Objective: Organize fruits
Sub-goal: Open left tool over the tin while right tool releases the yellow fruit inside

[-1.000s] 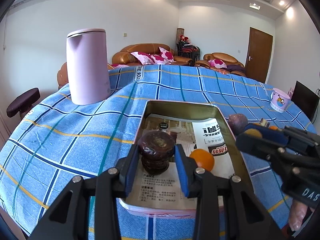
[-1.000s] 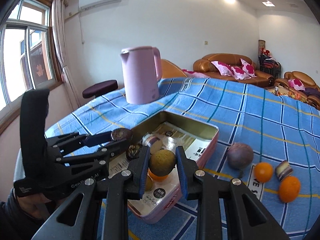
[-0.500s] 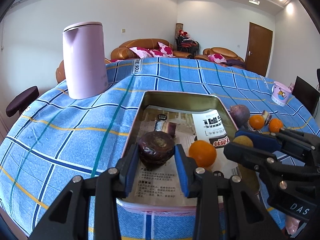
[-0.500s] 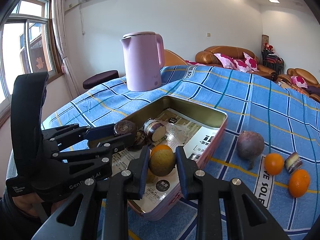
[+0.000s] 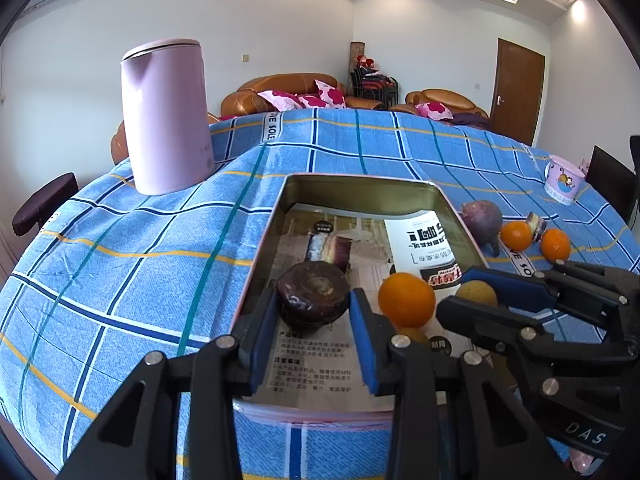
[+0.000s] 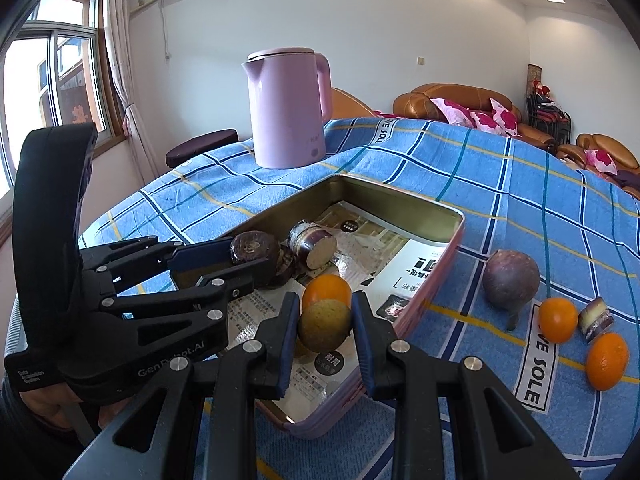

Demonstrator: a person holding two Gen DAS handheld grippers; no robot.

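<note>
My left gripper [image 5: 313, 312] is shut on a dark brown round fruit piece [image 5: 313, 295], low inside the open metal tin [image 5: 360, 186], near its left wall. My right gripper [image 6: 325, 322] is shut on a small yellow-brown fruit [image 6: 324, 327], held over the tin's near right part. In the tin lie an orange [image 5: 406, 300], a cut purple piece [image 5: 330, 249] and printed paper. On the cloth right of the tin rest a round purple fruit [image 6: 511, 278], two oranges [image 6: 558, 319] [image 6: 607, 361] and a small cut purple piece [image 6: 597, 319].
A tall pink kettle [image 5: 166, 114] stands on the blue checked tablecloth [image 5: 120, 240] behind the tin to the left. A small pink cup [image 5: 562, 180] sits at the far right. A dark stool [image 5: 42, 204] is beyond the table's left edge.
Both grippers have come lower toward the tin's floor with their fruits still held. The views now look more steeply down on the tin.
</note>
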